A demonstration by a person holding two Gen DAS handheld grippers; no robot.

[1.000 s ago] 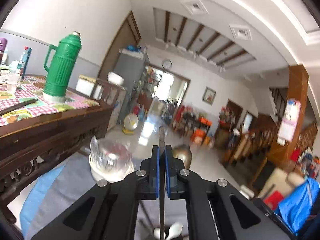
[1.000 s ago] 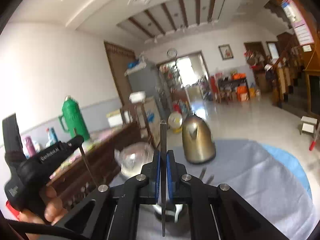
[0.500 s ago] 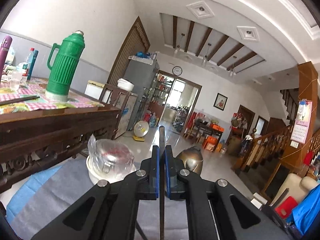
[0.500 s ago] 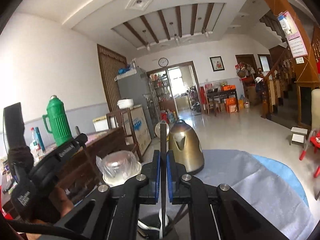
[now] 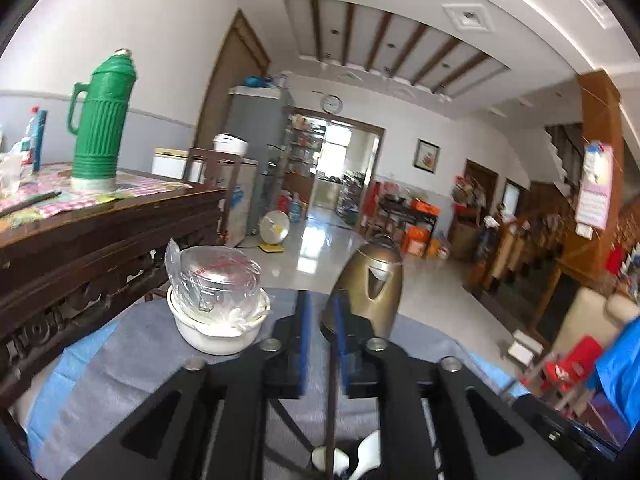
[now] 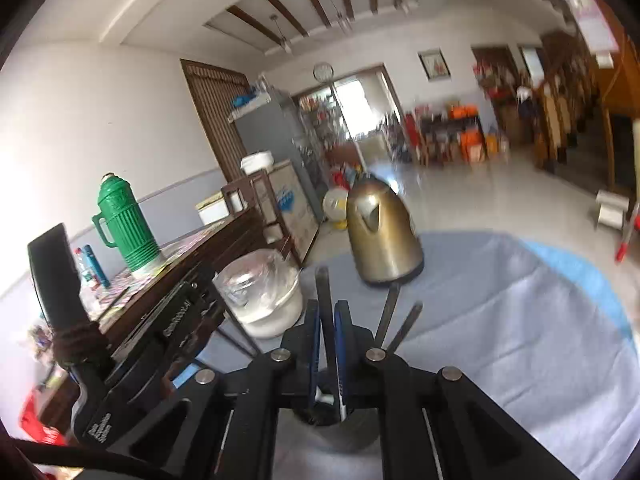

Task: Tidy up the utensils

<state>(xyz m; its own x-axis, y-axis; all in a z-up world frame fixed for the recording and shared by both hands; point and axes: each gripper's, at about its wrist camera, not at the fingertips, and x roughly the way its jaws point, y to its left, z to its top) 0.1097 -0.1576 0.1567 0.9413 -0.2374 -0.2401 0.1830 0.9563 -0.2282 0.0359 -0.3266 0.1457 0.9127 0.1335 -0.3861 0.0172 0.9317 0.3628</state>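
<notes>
Cloth, blue-grey and round (image 6: 500, 320), carries my brass-coloured kettle (image 6: 382, 236). My left tongs (image 5: 320, 316) have just been parting; a dark chopstick (image 5: 330, 392) leans loose between. My right tongs (image 6: 328, 320), barely easing, pinch another dark chopstick (image 6: 324, 296) over the holder.

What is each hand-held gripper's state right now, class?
Left hand-held gripper: open, jaws just opening, chopstick loose between them.
Right hand-held gripper: jaws just opening slightly around a second chopstick; grip cannot be told.
</notes>
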